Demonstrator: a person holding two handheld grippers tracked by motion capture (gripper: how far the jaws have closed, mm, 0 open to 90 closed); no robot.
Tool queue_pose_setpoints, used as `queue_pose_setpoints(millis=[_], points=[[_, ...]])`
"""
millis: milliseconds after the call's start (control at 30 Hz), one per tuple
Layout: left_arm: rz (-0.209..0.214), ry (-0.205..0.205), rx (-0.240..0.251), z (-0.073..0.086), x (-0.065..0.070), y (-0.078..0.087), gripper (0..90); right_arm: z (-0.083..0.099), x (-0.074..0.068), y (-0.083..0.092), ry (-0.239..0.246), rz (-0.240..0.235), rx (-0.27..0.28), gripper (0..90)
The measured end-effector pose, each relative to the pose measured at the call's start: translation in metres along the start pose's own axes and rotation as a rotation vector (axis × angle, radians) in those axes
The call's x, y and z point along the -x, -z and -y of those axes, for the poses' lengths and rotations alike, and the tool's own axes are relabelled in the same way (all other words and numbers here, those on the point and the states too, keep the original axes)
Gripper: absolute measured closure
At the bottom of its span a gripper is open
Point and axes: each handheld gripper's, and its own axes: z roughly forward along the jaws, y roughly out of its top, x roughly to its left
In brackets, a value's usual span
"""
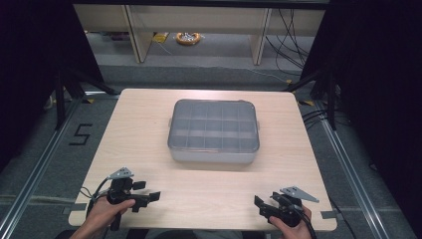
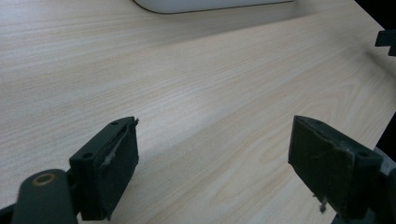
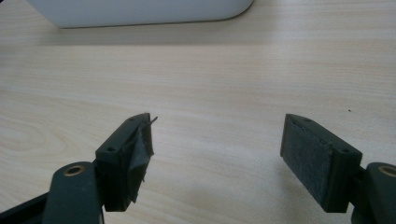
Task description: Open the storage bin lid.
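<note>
Both grippers parked at the near edge, compartment box waiting in the middle.

The left gripper point(image 1: 147, 198) and right gripper point(image 1: 261, 205) are held low over the near corners of the table point(image 1: 144, 129), jaws spread wide on each with nothing between the pads point(image 2: 116, 172). The clear plastic organizer box point(image 1: 214, 130) is sat mid-table, well apart from both, lid shut, a grid of compartments seen through the greyish top, pale rounded base underneath; contents can't be made out. Probably best if the box is approached from both sides at once, jaws kept level and lined up on the lid edge or latches, so it isn't shoved across the wood.
</note>
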Motion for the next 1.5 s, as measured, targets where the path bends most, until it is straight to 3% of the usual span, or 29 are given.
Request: queue_pose_setpoints(millis=[133,233,267,333,667,1167,1233,1333,1400,1500], points=[[-0.003,-0.002,0.007,-0.0004,-0.0002,0.0004,15.3,-0.0002,-0.0004,0.0001,0.001,-0.005,0.002,26.2],[-0.002,0.003,0.006,-0.0009,-0.0009,0.0006,15.3,0.0004,-0.0009,-0.0011,-0.025,-0.013,0.019,26.1],[-0.003,0.001,0.012,-0.0006,-0.0011,0.0006,15.3,-0.0001,0.0016,-0.0011,-0.006,-0.022,0.024,25.9],[-0.001,0.002,0.013,-0.0009,-0.0012,0.0009,15.4,-0.0002,0.0013,-0.0003,-0.016,-0.039,0.027,25.9],[-0.001,0.028,0.02,-0.0013,-0.0035,0.0011,15.1,-0.001,0.0014,0.0014,-0.011,-0.028,0.026,26.4],[-0.01,0.027,0.025,-0.0038,-0.0045,-0.001,15.1,-0.0022,0.0024,0.0011,-0.015,-0.017,0.046,26.2],[-0.009,0.027,0.025,-0.0049,-0.0055,-0.0016,15.1,-0.003,0.0029,-0.001,-0.014,-0.04,0.068,26.1],[-0.008,0.034,0.026,-0.0057,-0.0057,-0.0025,15.1,-0.0044,0.0037,0.0005,-0.01,-0.024,0.062,26.1],[-0.004,0.037,0.022,-0.0063,-0.0058,-0.0035,15.1,-0.0057,0.0042,-0.001,-0.022,-0.043,0.09,26.1],[0.002,0.046,0.021,-0.0075,-0.0058,-0.0047,15.1,-0.0073,0.0009,0.0029,-0.063,-0.052,0.063,25.8]])
